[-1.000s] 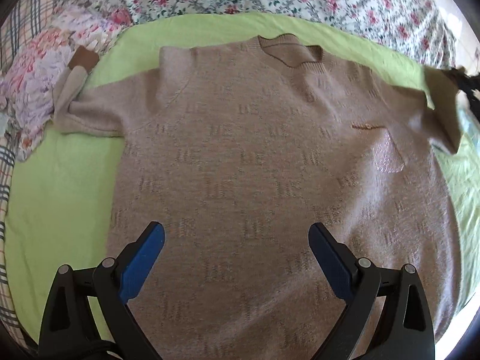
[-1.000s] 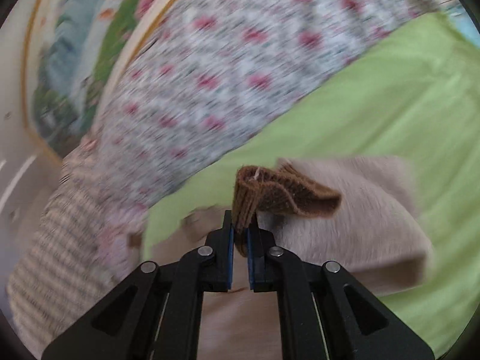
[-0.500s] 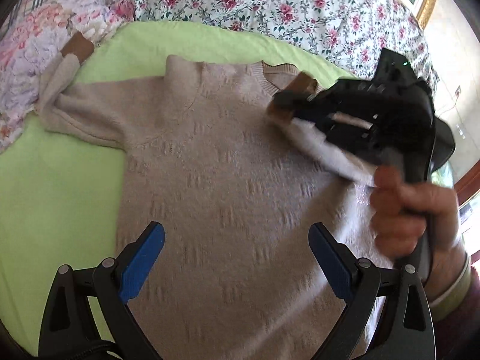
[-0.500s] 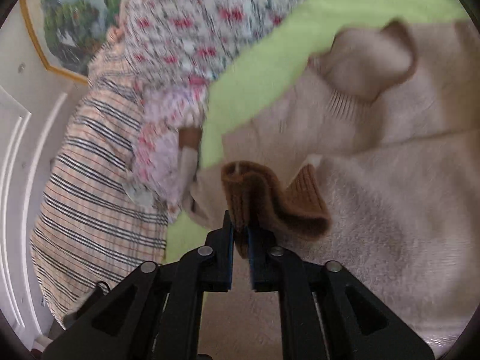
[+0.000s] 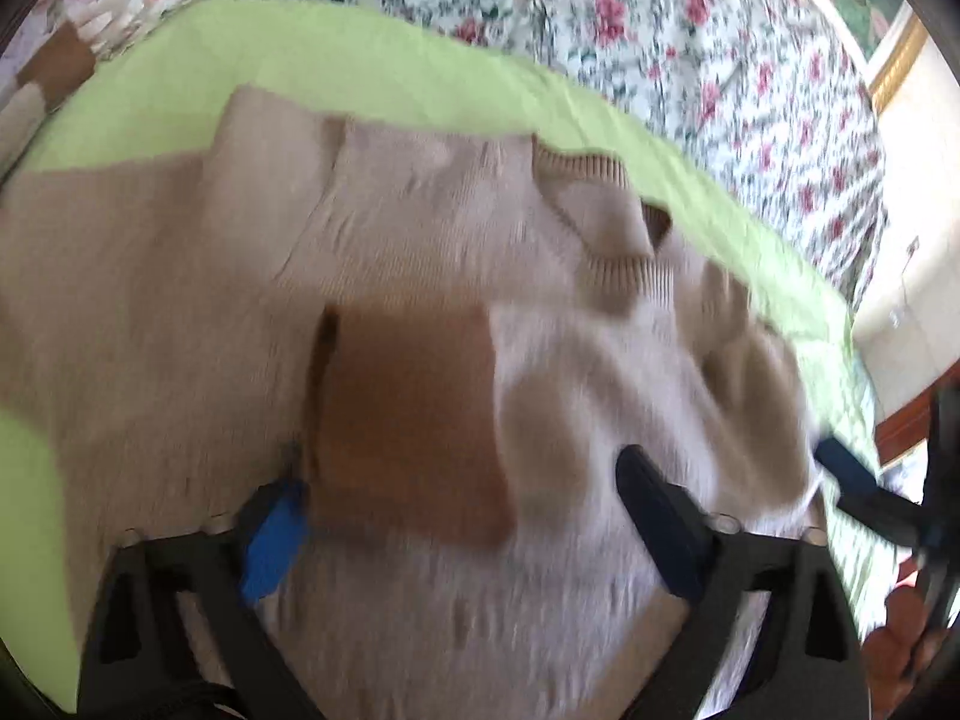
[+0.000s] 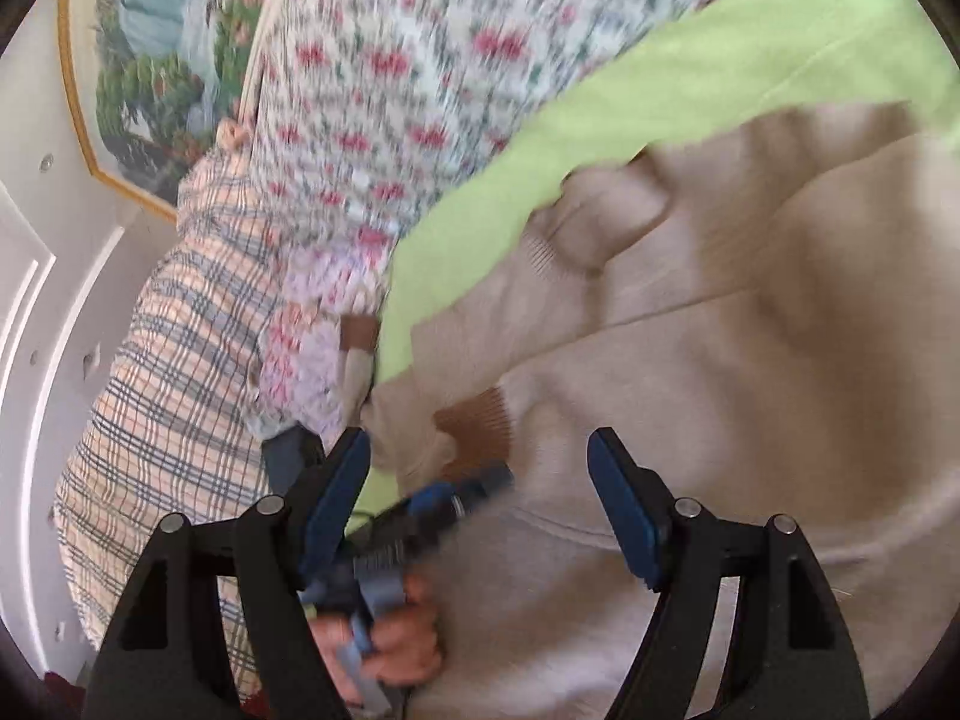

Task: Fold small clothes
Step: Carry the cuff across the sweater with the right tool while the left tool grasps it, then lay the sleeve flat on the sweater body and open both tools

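A beige knit sweater (image 5: 420, 228) lies flat on a lime green sheet (image 5: 372, 66). Its right sleeve is folded across the chest, and the brown cuff (image 5: 414, 420) rests on the body between my left fingers. My left gripper (image 5: 462, 516) is open and low over the sweater. My right gripper (image 6: 480, 498) is open and empty above the sweater (image 6: 750, 360), and it shows at the right edge of the left wrist view (image 5: 852, 474). The left gripper and its hand show in the right wrist view (image 6: 420, 510). The other sleeve's brown cuff (image 6: 360, 330) lies at the far side.
A floral quilt (image 5: 660, 30) covers the bed beyond the green sheet. A plaid cloth (image 6: 180, 390) and a pale floral garment (image 6: 312, 324) lie past the left sleeve. A framed picture (image 6: 150, 30) hangs on the wall.
My right gripper has let go of the brown cuff, opened and pulled back to the right. The sleeve now lies folded across the chest. My left gripper has moved lower and closer to the cuff.
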Demonstrator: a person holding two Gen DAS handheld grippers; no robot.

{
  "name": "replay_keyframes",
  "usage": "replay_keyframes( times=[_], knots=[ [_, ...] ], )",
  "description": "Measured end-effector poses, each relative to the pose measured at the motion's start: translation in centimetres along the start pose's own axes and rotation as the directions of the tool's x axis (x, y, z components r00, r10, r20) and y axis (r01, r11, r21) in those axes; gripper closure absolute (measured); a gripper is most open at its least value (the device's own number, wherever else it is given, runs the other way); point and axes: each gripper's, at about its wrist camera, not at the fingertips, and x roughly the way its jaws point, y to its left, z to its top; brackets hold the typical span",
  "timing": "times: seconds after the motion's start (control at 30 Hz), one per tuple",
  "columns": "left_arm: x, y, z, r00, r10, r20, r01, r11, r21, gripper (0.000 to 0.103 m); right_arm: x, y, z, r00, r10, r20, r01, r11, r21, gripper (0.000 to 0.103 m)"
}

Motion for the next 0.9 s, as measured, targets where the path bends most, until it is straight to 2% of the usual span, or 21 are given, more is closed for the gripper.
replay_keyframes(
  times=[0.03, 0.07, 0.1, 0.13, 0.2, 0.27, 0.3, 0.37, 0.47, 0.57, 0.63, 0.67, 0.7, 0.73, 0.8, 0.83, 0.9],
  knots=[
    [0.3, 0.0, 0.3, 1.0, -0.015, 0.004, 0.015, 1.0, -0.003, 0.06, -1.4, -0.6, -0.1, 0.999, -0.031, 0.032, 0.031, 1.0, 0.003, 0.027],
    [0.7, 0.1, 0.8, 0.999, -0.047, -0.016, 0.047, 0.999, -0.008, 0.103, -2.0, -0.8, -0.2, 0.998, -0.046, 0.05, 0.046, 0.999, 0.006, 0.027],
    [0.6, 0.1, 1.1, 0.998, -0.062, -0.027, 0.062, 0.998, -0.015, 0.098, -3.1, -1.3, -0.3, 0.994, -0.07, 0.079, 0.069, 0.998, 0.011, 0.027],
    [-0.1, 0.0, 1.0, 0.998, -0.058, -0.007, 0.058, 0.998, -0.012, 0.098, -4.3, -1.7, -0.3, 0.989, -0.098, 0.109, 0.097, 0.995, 0.013, 0.027],
    [-3.4, -0.5, 0.6, 0.996, -0.037, 0.079, 0.035, 0.999, 0.03, 0.098, -6.7, -2.8, -0.3, 0.971, -0.164, 0.173, 0.165, 0.986, 0.008, 0.027],
    [-5.0, 0.0, 0.4, 0.993, 0.024, 0.117, -0.03, 0.998, 0.053, 0.098, -8.3, -4.0, 0.1, 0.945, -0.251, 0.21, 0.255, 0.967, 0.006, 0.027],
    [-4.7, 0.4, 0.2, 0.993, 0.041, 0.108, -0.048, 0.997, 0.063, 0.098, -8.5, -4.8, 0.5, 0.93, -0.301, 0.211, 0.305, 0.952, 0.012, 0.027],
    [-3.6, 1.9, -0.1, 0.995, 0.077, 0.057, -0.079, 0.996, 0.038, 0.098, -8.2, -6.3, 1.7, 0.907, -0.37, 0.199, 0.373, 0.927, 0.025, 0.027],
    [-2.8, 3.6, -0.6, 1.0, 0.027, 0.01, -0.027, 0.999, -0.032, 0.094, -6.8, -8.5, 3.6, 0.882, -0.446, 0.154, 0.45, 0.893, 0.008, 0.027],
    [-2.9, 4.0, -0.8, 1.0, 0.007, 0.014, -0.006, 0.999, -0.039, 0.094, -4.2, -10.4, 5.5, 0.862, -0.5, 0.083, 0.504, 0.863, -0.028, 0.027],
    [-2.7, 3.9, -0.7, 1.0, 0.016, 0.01, -0.016, 1.0, -0.021, 0.093, -2.4, -11.3, 6.2, 0.838, -0.544, 0.04, 0.546, 0.835, -0.067, 0.027],
    [-2.8, 3.9, -1.1, 0.999, 0.034, 0.004, -0.034, 0.999, -0.005, 0.093, -1.3, -11.6, 6.4, 0.833, -0.553, -0.005, 0.551, 0.83, -0.092, 0.04],
    [-2.5, 3.6, -1.1, 0.999, 0.055, -0.001, -0.055, 0.998, 0.016, 0.093, -0.7, -11.8, 6.6, 0.832, -0.554, -0.034, 0.548, 0.829, -0.11, 0.09],
    [-2.5, 3.1, -1.1, 0.997, 0.072, 0.002, -0.072, 0.997, 0.04, 0.095, -1.0, -11.5, 7.1, 0.836, -0.548, -0.021, 0.542, 0.832, -0.114, 0.094],
    [-3.1, 1.7, -1.1, 0.996, 0.078, 0.037, -0.082, 0.991, 0.103, 0.096, -3.2, -9.9, 7.8, 0.832, -0.549, 0.079, 0.554, 0.822, -0.131, 0.095],
    [-3.5, 1.1, -1.2, 0.995, 0.074, 0.064, -0.081, 0.989, 0.123, 0.096, -3.7, -9.5, 7.9, 0.821, -0.561, 0.104, 0.57, 0.811, -0.134, 0.095],
    [-3.2, 0.6, -1.2, 0.992, 0.091, 0.083, -0.101, 0.986, 0.132, 0.096, -3.3, -9.9, 7.7, 0.798, -0.595, 0.093, 0.602, 0.784, -0.153, 0.095]
  ],
)
